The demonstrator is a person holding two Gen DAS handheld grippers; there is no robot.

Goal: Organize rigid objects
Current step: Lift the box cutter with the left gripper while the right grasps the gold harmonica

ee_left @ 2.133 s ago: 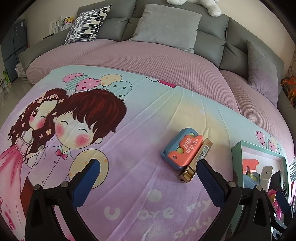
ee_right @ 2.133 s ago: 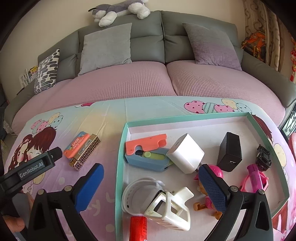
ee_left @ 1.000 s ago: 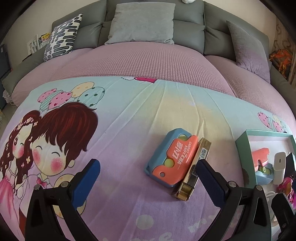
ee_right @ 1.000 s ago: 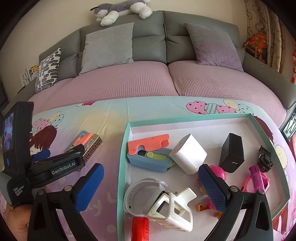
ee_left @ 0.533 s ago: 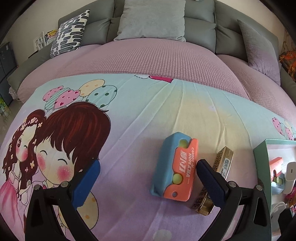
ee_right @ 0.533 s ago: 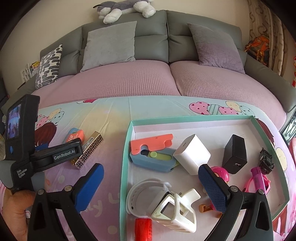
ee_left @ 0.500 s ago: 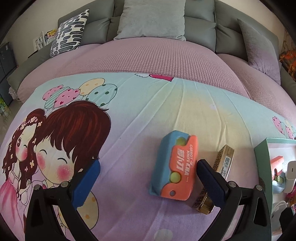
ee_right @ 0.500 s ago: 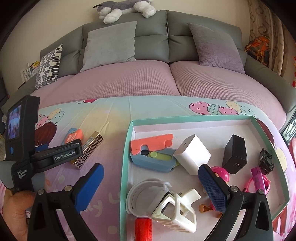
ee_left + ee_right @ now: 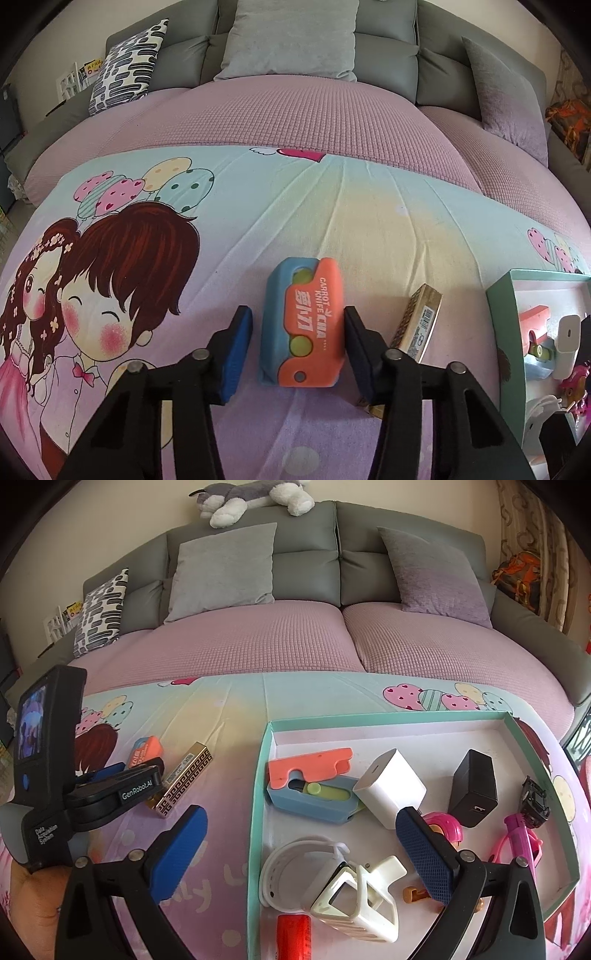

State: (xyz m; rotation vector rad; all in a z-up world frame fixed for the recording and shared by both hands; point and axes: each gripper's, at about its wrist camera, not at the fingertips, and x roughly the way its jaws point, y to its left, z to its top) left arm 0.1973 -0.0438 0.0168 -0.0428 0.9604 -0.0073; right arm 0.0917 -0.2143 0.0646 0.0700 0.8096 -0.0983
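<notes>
An orange and blue carrot knife toy [image 9: 303, 325] lies on the cartoon bed sheet; it also shows in the right wrist view [image 9: 144, 750]. My left gripper [image 9: 297, 349] straddles it, jaws partly closed, a small gap on the left side, the right pad at its edge. A gold patterned box [image 9: 417, 325] lies just to its right. My right gripper [image 9: 301, 849] is open and empty, hovering over the front of the teal tray [image 9: 258, 812], which holds several objects.
In the tray lie a second carrot knife [image 9: 310, 786], a white charger [image 9: 389, 788], a black charger [image 9: 474, 786], white plastic pieces [image 9: 332, 878], a red cylinder [image 9: 293, 938] and pink toys [image 9: 517, 842]. Grey sofa cushions stand behind.
My left gripper has moved forward over the carrot knife and its jaws have narrowed around it. The right gripper has barely moved.
</notes>
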